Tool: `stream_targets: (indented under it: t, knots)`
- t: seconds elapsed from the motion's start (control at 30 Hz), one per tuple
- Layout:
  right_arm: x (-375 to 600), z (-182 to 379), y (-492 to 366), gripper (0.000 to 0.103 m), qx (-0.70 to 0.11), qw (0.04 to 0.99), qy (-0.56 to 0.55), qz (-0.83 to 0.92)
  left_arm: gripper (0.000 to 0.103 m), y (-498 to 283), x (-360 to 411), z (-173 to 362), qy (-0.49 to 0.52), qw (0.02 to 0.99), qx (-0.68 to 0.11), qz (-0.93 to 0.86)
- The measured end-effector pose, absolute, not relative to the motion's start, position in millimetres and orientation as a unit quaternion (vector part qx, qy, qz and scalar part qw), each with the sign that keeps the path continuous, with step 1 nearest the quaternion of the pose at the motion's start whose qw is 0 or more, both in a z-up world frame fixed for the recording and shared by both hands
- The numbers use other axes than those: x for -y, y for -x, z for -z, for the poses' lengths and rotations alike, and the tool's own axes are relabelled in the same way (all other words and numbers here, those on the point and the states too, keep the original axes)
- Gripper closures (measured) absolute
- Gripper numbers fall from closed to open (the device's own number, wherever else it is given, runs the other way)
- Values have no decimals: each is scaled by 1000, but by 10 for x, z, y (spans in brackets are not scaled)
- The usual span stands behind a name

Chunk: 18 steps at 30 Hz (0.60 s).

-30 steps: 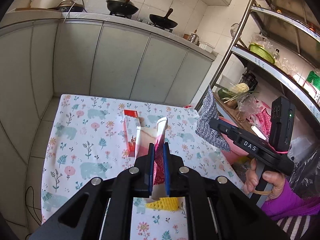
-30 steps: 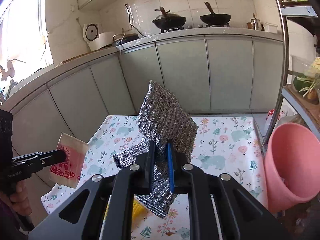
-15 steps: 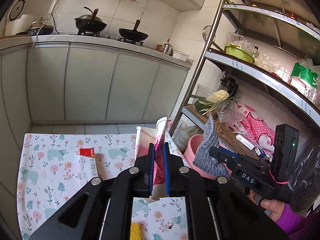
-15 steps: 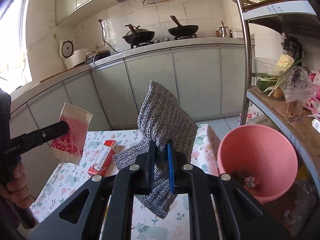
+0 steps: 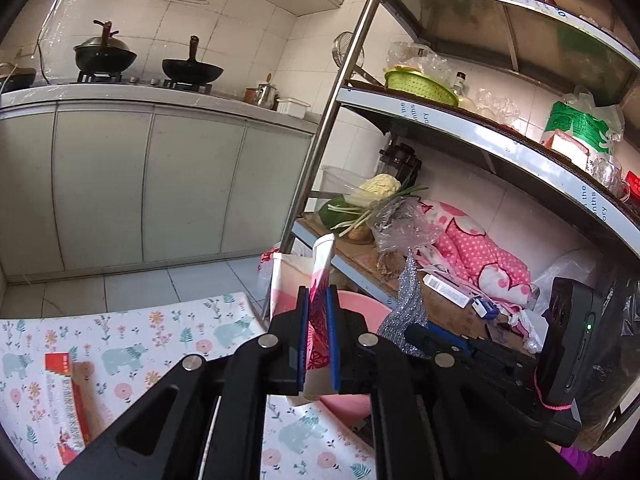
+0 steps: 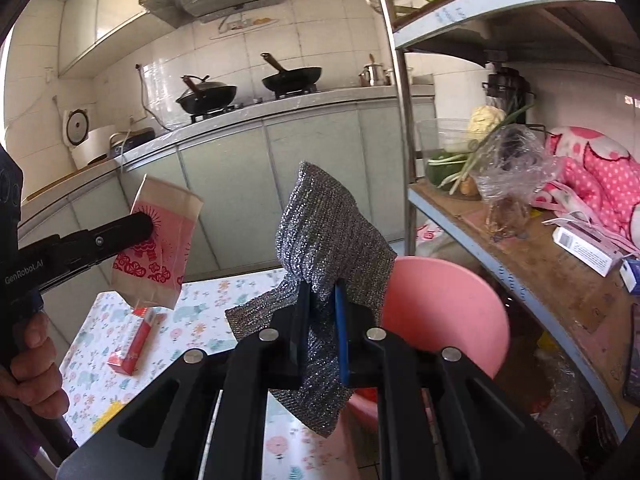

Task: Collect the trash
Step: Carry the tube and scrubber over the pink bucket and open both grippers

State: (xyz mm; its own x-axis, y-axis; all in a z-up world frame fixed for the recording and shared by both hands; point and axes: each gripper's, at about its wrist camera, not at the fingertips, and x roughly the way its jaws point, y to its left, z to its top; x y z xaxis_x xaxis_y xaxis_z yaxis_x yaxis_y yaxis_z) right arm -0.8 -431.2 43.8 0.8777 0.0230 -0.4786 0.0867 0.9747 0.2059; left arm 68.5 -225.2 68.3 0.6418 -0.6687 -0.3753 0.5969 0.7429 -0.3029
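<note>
My left gripper is shut on a pink-and-white paper bag, held in the air over the table's right edge; the bag also shows in the right wrist view. My right gripper is shut on a silver scouring cloth, held above the pink bin. The bin stands on the floor just right of the table and shows behind the left jaws. The cloth also shows in the left wrist view. A red carton lies on the floral tablecloth.
A metal shelf rack with vegetables, pink bedding and boxes stands right of the bin; its upright post is close by. Grey kitchen cabinets with woks line the back wall. A yellow item lies on the table.
Both grippers have swung right and forward with their loads, off the middle of the table. The pink bin is now closer, right under the cloth and beside the bag.
</note>
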Motion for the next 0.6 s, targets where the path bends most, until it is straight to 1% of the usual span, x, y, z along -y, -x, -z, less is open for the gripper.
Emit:
stream_targets:
  t: [0.33,0.6]
  knots:
    - [4685,-113,-172,91,-273,953,-121,50,95,-973,3033,-364,51,883,-269,382]
    - [4825,145,-335,91,-298,944,-130,63,95,-1169,3329,-101,36,872,-296,389]
